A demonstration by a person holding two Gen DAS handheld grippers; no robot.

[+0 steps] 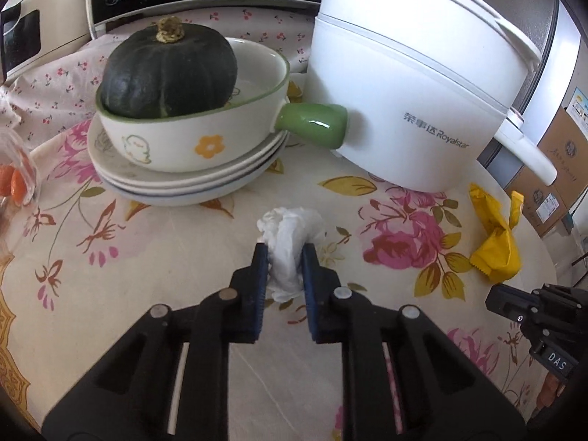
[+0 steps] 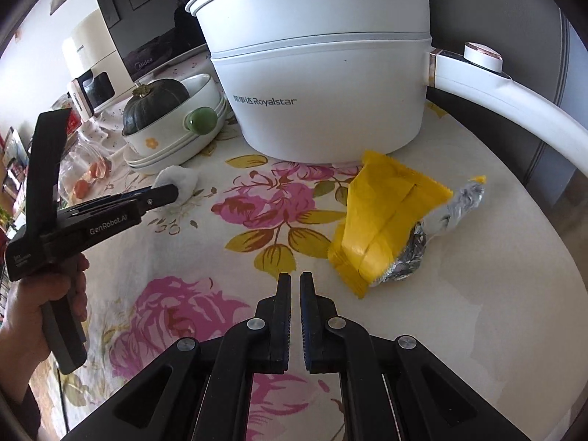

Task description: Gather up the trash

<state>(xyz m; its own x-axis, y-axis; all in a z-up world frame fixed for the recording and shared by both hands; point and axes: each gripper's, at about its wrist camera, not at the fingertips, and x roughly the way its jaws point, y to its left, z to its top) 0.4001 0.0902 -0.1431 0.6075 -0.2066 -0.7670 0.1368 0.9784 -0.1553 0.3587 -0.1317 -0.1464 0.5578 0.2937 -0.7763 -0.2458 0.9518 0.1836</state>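
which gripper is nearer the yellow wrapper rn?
Right. The right gripper sits just short of the yellow wrapper, jaws shut and empty. The left gripper is farther off, clamped on the tissue wad.

Crumpled paper tissue [image 1: 290, 250], glossy yellow wrapper [image 2: 382, 217], printed tablecloth [image 2: 477, 294]

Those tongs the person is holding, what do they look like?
Both tongs, left and right, are matte black plastic linkages with silver pivot pins and blue ribbed pads inside the fingers. The left one reads "GenRobot.AI" in white along its side. No cables show.
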